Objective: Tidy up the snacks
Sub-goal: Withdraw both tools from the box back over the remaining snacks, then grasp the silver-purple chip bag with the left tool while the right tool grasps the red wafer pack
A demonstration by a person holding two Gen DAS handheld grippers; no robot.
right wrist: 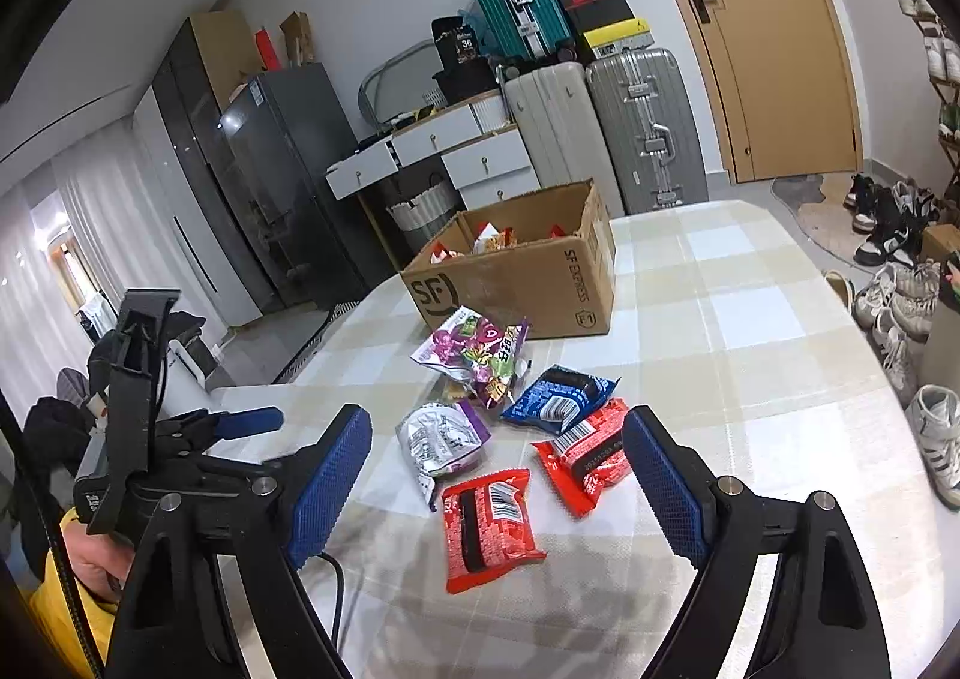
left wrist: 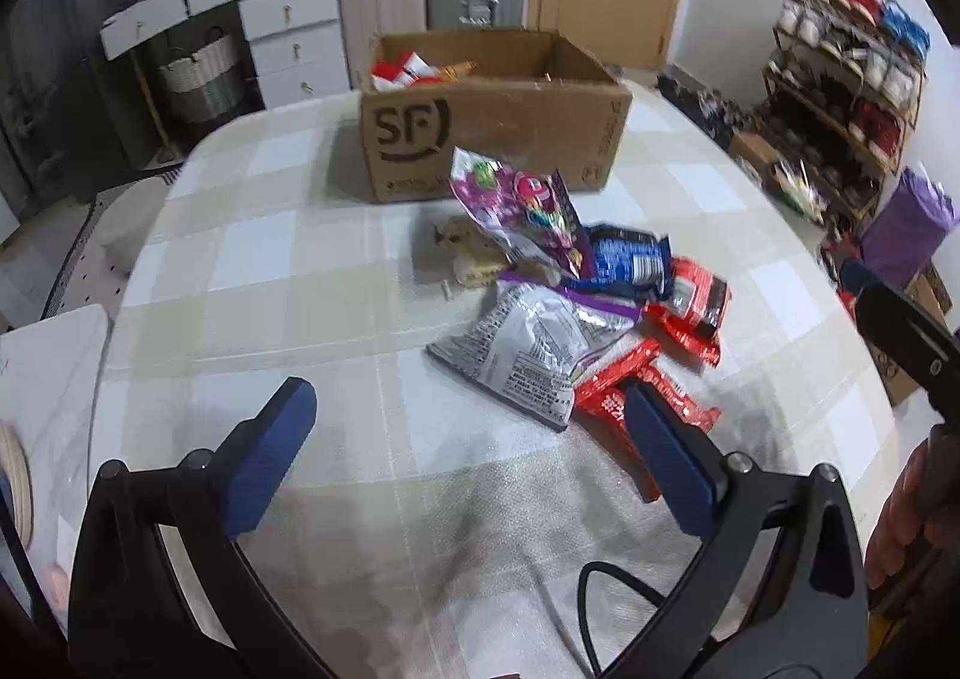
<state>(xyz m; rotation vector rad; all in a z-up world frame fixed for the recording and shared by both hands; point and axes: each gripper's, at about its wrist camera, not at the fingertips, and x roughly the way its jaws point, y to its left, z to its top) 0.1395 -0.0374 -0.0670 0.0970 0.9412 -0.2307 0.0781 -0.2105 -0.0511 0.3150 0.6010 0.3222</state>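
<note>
Loose snack packets lie on the checked tablecloth (left wrist: 300,259) in front of an open cardboard box (left wrist: 498,121) that holds more snacks. Nearest me are a silver and purple bag (left wrist: 528,349) and a red packet (left wrist: 612,397). Behind them lie a second red packet (left wrist: 690,307), a blue packet (left wrist: 624,259) and a purple candy bag (left wrist: 522,205). My left gripper (left wrist: 468,409) hangs open and empty just short of the pile, its right finger over the red packet. My right gripper (right wrist: 495,418) is open and empty above the red packet (right wrist: 489,529) and silver bag (right wrist: 441,439).
Suitcases (right wrist: 642,127), white drawers (right wrist: 456,145) and a dark fridge (right wrist: 282,169) stand behind the table. A shoe rack (left wrist: 840,79) and shoes (right wrist: 900,283) fill the floor to the right. The table's rounded edge (left wrist: 138,259) curves along the left.
</note>
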